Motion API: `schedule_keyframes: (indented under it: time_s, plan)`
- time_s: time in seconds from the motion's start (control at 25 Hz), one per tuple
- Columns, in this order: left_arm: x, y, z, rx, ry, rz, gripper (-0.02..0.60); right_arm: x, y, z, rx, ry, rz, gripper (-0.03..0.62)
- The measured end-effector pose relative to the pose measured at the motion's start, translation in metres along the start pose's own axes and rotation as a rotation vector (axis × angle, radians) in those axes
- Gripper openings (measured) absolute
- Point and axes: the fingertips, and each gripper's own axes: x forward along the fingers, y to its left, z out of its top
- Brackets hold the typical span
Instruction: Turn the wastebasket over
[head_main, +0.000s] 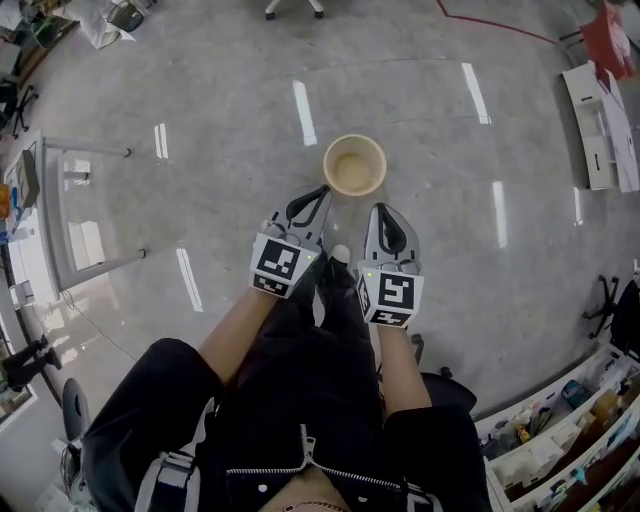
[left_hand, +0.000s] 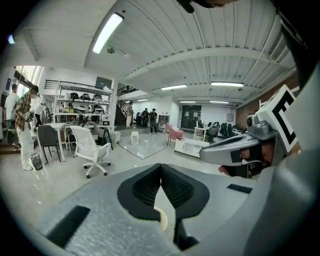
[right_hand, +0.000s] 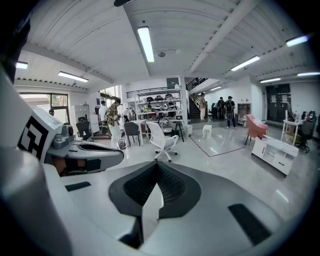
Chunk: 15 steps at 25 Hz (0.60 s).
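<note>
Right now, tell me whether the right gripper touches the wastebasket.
Apart. The head view shows bare floor between the right gripper tip and the wastebasket rim; its shut jaws hold nothing.

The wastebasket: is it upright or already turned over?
Upright: the head view looks straight into the open mouth of the wastebasket, down to its inner bottom.

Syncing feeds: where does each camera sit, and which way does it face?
Head view: on the head, steeply down at wastebasket; legs, left tongs, right tongs show.
Left gripper view: on left tongs, facing across the hall; own shut jaws, right tongs.
Right gripper view: on right tongs, likewise; left tongs.
Shared: both gripper views show the white chair.
</note>
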Motion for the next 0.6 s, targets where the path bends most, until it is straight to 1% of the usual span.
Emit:
schedule_keyframes:
  time_s: [0.16,0.36,0.48,0.6]
  plan:
    - [0.029,0.018,-0.010,-0.010,-0.012,-0.027,0.006,0.033,-0.010,-0.005,-0.008,0.003,-0.023,0.009]
    - [0.057,0.035,-0.024,0.012,-0.056,-0.036,0.006,0.068,-0.020,-0.026,-0.038,-0.020,-0.038,0.009]
    - [0.075,0.046,-0.051,0.035,-0.075,-0.024,0.006,0.086,-0.029,-0.057,-0.039,-0.026,-0.033,0.009]
    - [0.091,0.059,-0.094,0.052,-0.083,-0.005,0.006,0.106,-0.039,-0.107,-0.054,-0.020,-0.023,0.009]
